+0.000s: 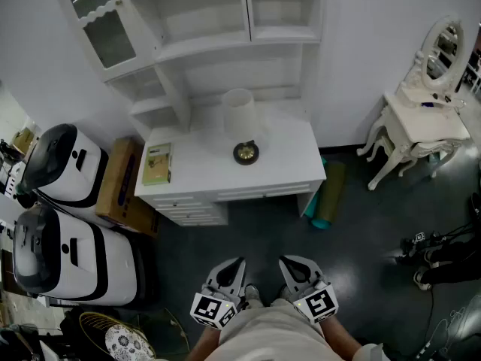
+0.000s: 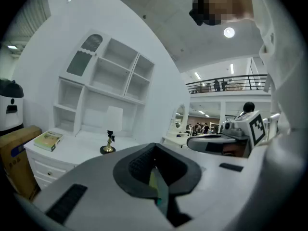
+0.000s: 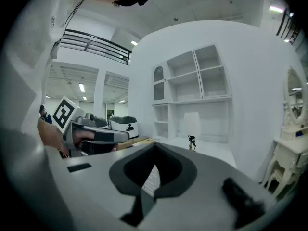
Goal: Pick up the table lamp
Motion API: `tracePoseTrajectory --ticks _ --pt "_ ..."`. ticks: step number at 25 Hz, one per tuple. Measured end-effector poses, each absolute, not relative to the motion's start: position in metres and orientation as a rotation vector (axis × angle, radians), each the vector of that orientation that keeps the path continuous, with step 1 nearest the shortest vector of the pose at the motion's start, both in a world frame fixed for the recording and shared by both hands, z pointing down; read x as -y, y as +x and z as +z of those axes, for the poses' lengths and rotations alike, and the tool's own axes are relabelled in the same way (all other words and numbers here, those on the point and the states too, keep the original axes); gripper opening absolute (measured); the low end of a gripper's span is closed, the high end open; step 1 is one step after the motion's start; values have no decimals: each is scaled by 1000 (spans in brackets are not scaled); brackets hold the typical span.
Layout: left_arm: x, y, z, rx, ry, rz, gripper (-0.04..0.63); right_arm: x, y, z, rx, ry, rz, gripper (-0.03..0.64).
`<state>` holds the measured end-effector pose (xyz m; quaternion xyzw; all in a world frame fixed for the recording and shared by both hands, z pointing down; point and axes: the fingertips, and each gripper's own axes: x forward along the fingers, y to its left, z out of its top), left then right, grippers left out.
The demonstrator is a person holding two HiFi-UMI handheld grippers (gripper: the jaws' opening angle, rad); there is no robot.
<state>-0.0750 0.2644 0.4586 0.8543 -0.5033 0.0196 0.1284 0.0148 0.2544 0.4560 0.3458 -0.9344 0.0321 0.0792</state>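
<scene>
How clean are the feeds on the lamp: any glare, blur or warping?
Head view: evenly lit and sharp, though the white shade of the table lamp barely stands out from the white desk. Left gripper view: heavy fisheye, dark corners, lamp small. Right gripper view: same warping, lamp small yet distinct.

The lamp [image 1: 240,122] stands on the table [image 1: 293,168], at its back middle, before the shelves [image 1: 203,21]. A book [image 1: 157,164] lies on the table's left end. A box [image 1: 120,183] sits left of the table, a roll [image 1: 327,194] leans at its right, and a dresser [image 1: 413,130] stands further right.
</scene>
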Motion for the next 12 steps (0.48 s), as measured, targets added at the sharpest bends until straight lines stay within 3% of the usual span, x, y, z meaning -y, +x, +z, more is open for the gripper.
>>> tracePoseTrajectory --ticks 12 --pt "-271 -23 461 1521 2482 115 9 -266 64 463 2816 991 162 11"
